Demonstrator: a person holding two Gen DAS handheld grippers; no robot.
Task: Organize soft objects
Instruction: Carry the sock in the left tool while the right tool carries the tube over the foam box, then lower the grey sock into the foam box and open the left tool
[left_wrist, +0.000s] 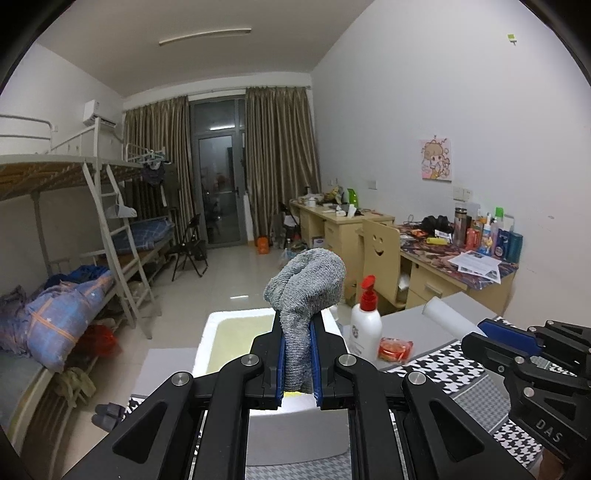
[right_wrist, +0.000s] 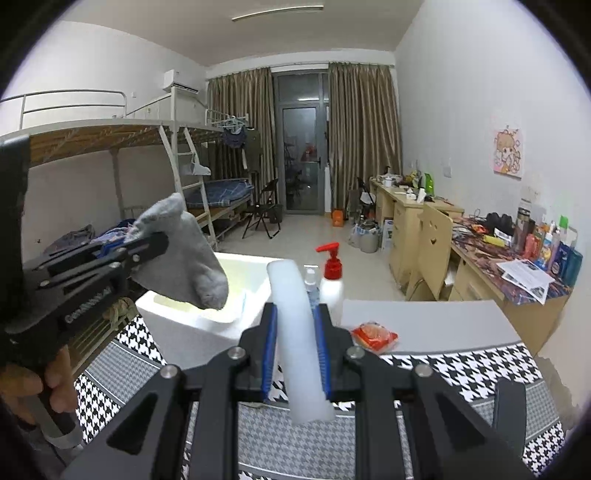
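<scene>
Grey sock (left_wrist: 301, 302) is being clamped by the left gripper (left_wrist: 298, 363) above the foam box (right_wrist: 192, 328); right gripper (right_wrist: 295, 354) is pinching a white foam strip (right_wrist: 295, 332) over the table (right_wrist: 424, 321).

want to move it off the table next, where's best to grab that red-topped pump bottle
Take the pump bottle by its white body, below the red pump head. It stands upright beside the foam box, so bring the tongs in level from the open table side; the nozzle sticks out sideways and gives little to hold.
</scene>
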